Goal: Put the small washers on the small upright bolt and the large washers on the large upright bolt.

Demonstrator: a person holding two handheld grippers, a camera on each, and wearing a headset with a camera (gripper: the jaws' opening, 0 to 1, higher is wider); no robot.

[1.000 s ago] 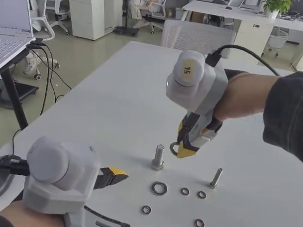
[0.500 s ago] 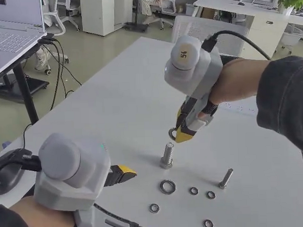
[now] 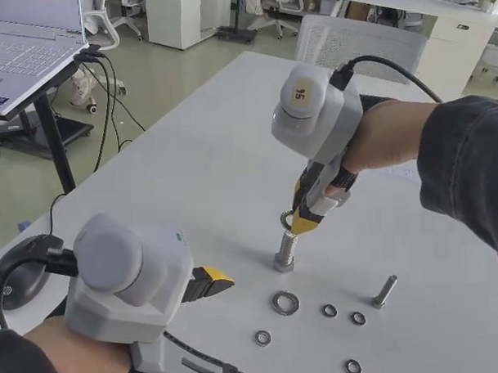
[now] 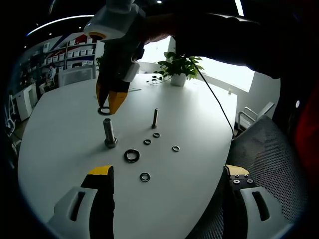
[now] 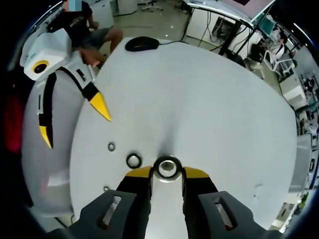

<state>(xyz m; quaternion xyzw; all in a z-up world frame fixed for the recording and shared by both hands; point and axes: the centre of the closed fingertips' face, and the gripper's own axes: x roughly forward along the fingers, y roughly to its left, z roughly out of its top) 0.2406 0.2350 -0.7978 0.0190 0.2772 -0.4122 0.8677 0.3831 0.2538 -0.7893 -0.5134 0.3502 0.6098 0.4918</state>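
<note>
Right gripper (image 3: 295, 227) (grey plastic shell, black jaws with yellow tips) has its jaws pinched almost together on a large washer (image 3: 286, 220), a flat shiny steel ring gripped by its rim with the hole left free. The right gripper view shows that large washer (image 5: 167, 167) wedged between the two yellow pads. It hangs just above the top of the large bolt (image 3: 285, 252), a thick threaded steel stud standing head-down on the table (image 3: 191, 164), which is smooth, matte white and rounded at the edge. Can't tell if washer and bolt tip touch. A second large washer (image 3: 286, 302) lies flat just beside the bolt's base. The small bolt (image 3: 384, 291), thinner, also threaded and also head-down, stands apart from the large one, on the right gripper's side. Four small washers (image 3: 329, 310), thin little metal rings, lie flat on the tabletop: two between the second large washer and the small bolt, two nearer the person. Left gripper (image 3: 228, 328) hovers low over the near side of the table, jaws spread wide with nothing between them; the left gripper view shows its yellow tips far apart.
</note>
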